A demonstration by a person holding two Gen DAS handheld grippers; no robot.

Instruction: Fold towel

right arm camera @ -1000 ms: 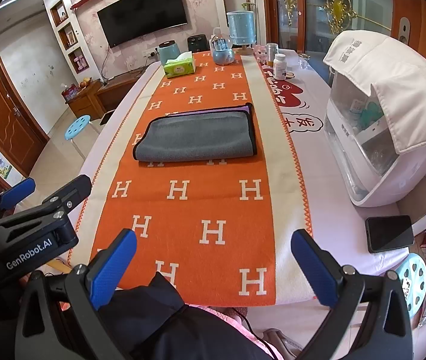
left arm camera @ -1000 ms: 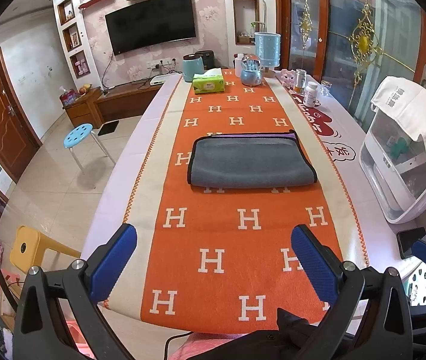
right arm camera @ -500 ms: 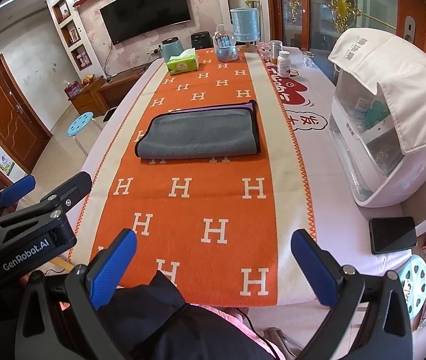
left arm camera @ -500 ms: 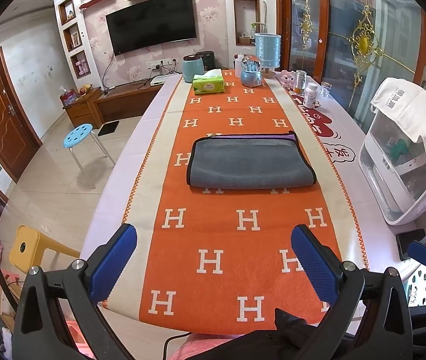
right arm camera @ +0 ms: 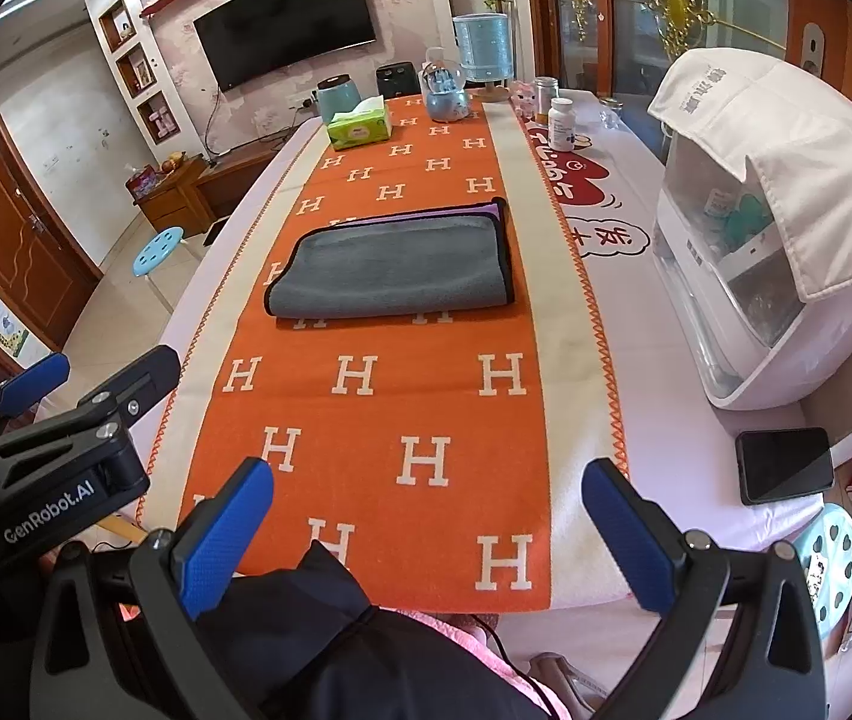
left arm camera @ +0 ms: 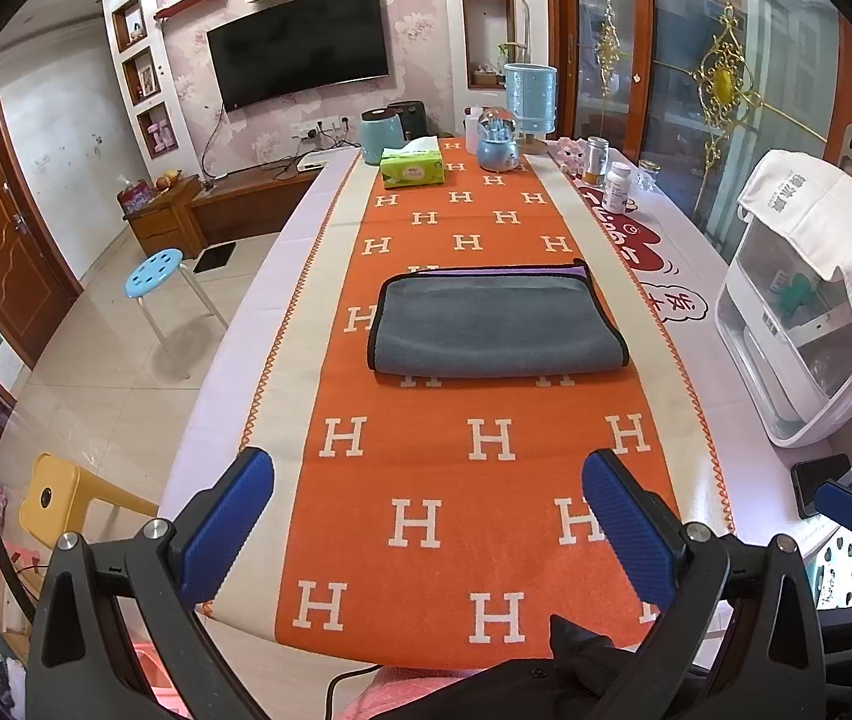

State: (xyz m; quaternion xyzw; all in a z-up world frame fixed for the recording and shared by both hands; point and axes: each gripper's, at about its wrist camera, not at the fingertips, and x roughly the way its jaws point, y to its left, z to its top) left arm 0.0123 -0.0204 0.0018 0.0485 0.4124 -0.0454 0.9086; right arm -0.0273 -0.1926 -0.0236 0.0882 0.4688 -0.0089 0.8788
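Note:
A grey towel [left arm camera: 495, 324] with black edging and a purple strip at its far side lies folded flat on the orange H-patterned runner [left arm camera: 462, 480]. It also shows in the right wrist view [right arm camera: 393, 267]. My left gripper [left arm camera: 429, 525] is open and empty, held above the near end of the runner, well short of the towel. My right gripper [right arm camera: 429, 531] is open and empty, also near the table's front edge. The left gripper's body [right arm camera: 60, 450] shows at the left of the right wrist view.
A white appliance with a cloth cover [right arm camera: 768, 228] stands at the right. A black phone [right arm camera: 783, 465] lies near the front right corner. A green tissue box [left arm camera: 413, 168], kettle, bottles and a blue container stand at the far end. Stools stand on the floor at left.
Both views have shifted slightly; the right gripper has drawn a little nearer the table. The towel has not moved. Both grippers stay open.

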